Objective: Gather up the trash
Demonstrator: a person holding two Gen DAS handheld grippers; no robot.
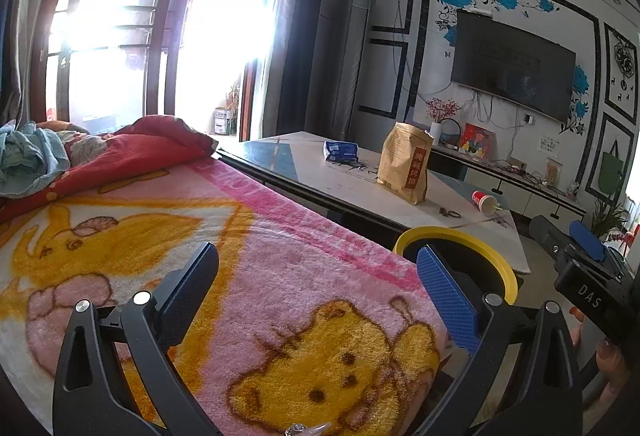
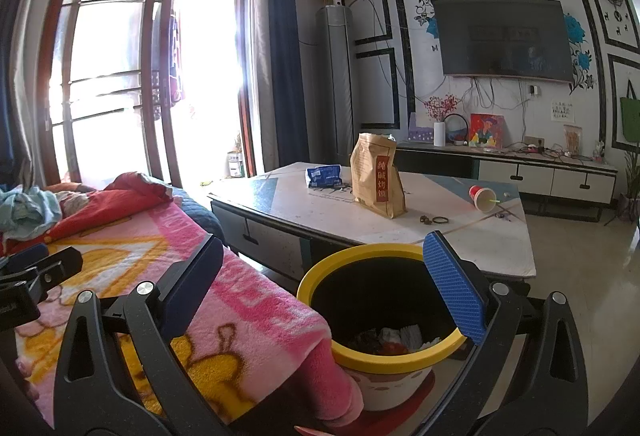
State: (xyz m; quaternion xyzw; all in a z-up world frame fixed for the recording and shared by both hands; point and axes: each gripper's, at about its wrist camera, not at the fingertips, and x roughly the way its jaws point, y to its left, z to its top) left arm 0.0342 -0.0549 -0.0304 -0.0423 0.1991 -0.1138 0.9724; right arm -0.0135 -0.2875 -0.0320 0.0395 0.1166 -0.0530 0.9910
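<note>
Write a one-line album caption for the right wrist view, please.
Open right gripper poised above a yellow-rimmed trash bin, with a brown paper bag and tipped red cup on the table beyond.

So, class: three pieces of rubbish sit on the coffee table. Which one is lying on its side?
The red paper cup, tipped over near the table's right end with its mouth facing the camera. The brown paper bag stands upright; the blue packet lies flat.

- A pink cartoon blanket (image 1: 248, 276) covers the near left.
- A red quilt (image 1: 132, 152) lies bunched at its far end.
- A wall-mounted television (image 2: 502, 38) hangs far right, above a low cabinet (image 2: 520, 172).
- A tall grey air conditioner (image 2: 334, 84) stands beside the dark blue curtain (image 2: 282, 56).
- A white vase (image 2: 439, 134) stands on the cabinet.
</note>
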